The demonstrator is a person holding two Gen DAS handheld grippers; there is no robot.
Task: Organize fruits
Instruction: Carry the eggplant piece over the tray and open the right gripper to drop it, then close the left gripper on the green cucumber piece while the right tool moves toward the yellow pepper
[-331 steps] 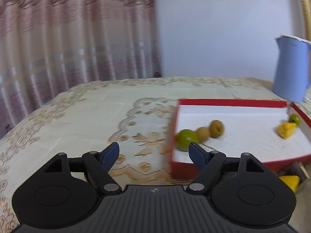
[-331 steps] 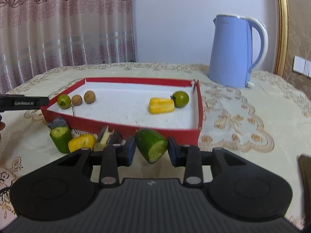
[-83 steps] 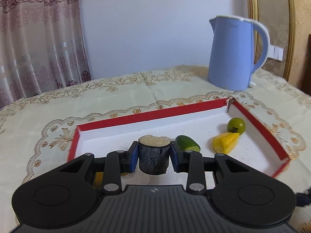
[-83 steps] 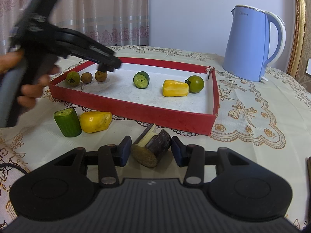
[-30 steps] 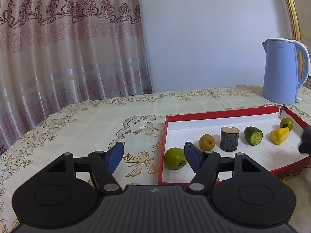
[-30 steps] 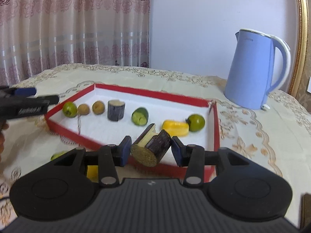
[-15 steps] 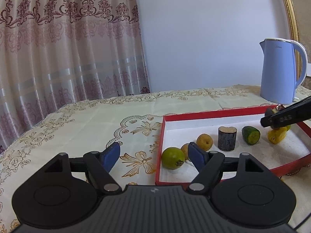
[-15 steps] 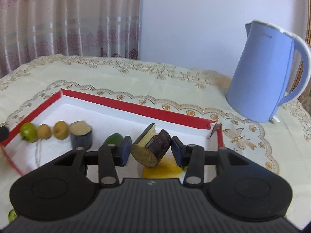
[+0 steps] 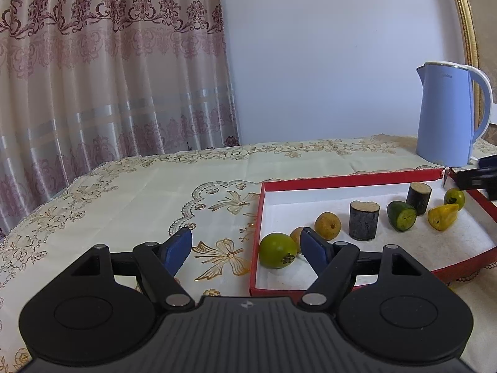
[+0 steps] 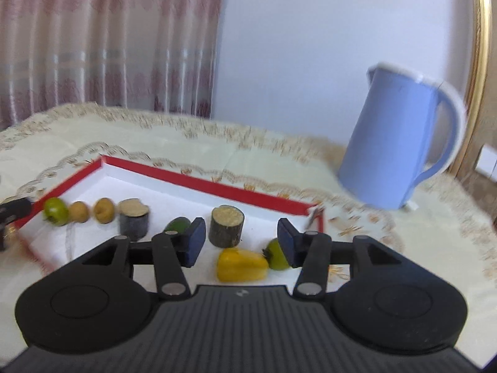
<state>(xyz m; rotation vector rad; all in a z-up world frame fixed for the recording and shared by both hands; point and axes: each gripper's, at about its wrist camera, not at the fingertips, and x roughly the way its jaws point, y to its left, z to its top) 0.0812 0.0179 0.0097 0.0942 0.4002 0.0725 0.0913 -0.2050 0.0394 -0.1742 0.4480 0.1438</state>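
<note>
- Our right gripper (image 10: 241,242) is opening, its jaws clear of the dark stub (image 10: 226,225); brushing it could topple it.
- Our left gripper (image 9: 245,250) hangs spread and empty by the red tray (image 9: 348,183).

The dark sugarcane piece (image 10: 226,225) that the right gripper (image 10: 241,242) carried a second ago now stands upright inside the red tray (image 10: 198,183), behind the yellow fruit (image 10: 241,265); the gripper's jaws are opening, clear of it
</note>
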